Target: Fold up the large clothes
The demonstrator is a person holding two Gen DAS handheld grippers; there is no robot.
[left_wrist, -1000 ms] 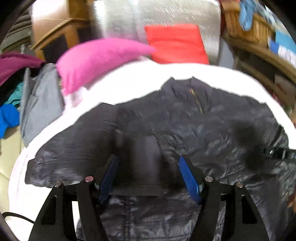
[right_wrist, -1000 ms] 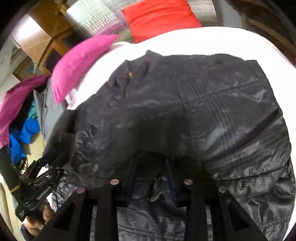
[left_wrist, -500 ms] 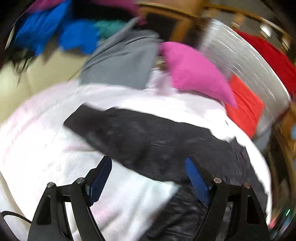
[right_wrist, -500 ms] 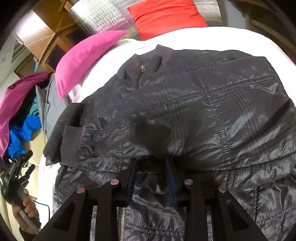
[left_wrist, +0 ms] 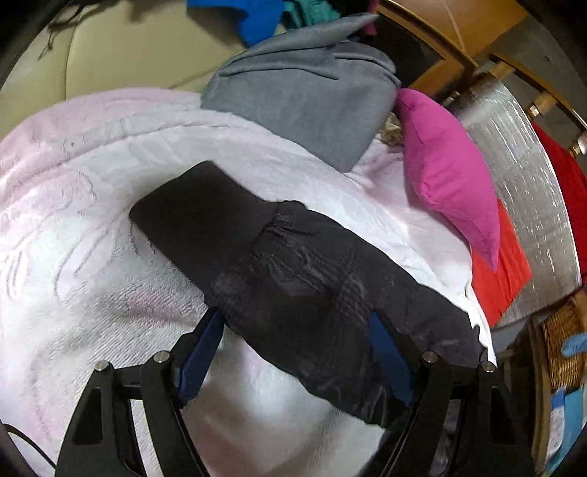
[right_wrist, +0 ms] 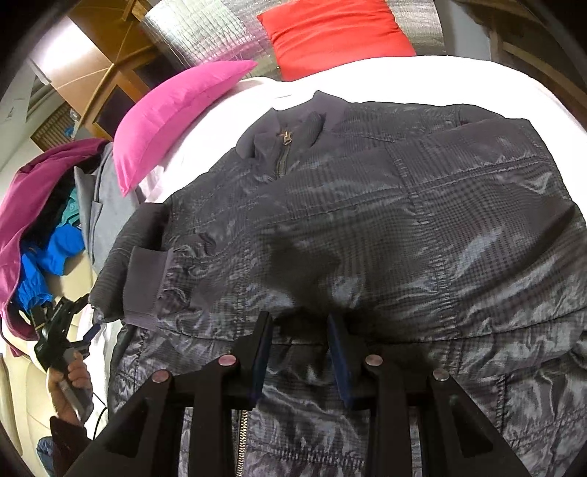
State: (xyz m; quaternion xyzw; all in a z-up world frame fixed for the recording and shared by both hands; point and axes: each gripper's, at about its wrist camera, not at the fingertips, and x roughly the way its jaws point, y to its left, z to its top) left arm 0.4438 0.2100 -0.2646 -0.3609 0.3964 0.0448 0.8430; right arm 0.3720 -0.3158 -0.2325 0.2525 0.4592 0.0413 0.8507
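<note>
One broad bed fills both views, spread with a plush white blanket (left_wrist: 91,257) tinged pale pink, its pile pressed into faint swirls. Across it lies the jacket (right_wrist: 403,220), front up: thin, glossy dark-grey cloth with a fine check, quilted in stitched panels and rumpled. Its sleeve (left_wrist: 293,279) stretches out slantwise over the blanket and ends in a matte ribbed cuff (left_wrist: 198,212).

Behind the bed stands a silver quilted panel (left_wrist: 521,176) in a wooden frame (left_wrist: 440,40). A heap of clothes (right_wrist: 33,220), magenta, blue and teal, is piled beside the bed on cream upholstery (left_wrist: 121,47). A soft grey garment (left_wrist: 308,88) droops onto the blanket's edge, just beside a smooth pink pillow (left_wrist: 447,176); a red pillow (right_wrist: 330,33) leans on the silver panel.

At the far side, a wicker basket (left_wrist: 561,348) holds something blue that I cannot identify.

Over the sleeve, the left gripper (left_wrist: 293,323) has its jaws wide but closing, the sleeve between the blue pads and not yet pinched. The right gripper (right_wrist: 298,323) is clamped narrowly on a fold of jacket cloth low on the front. A brass zip (right_wrist: 282,154) closes the collar.
</note>
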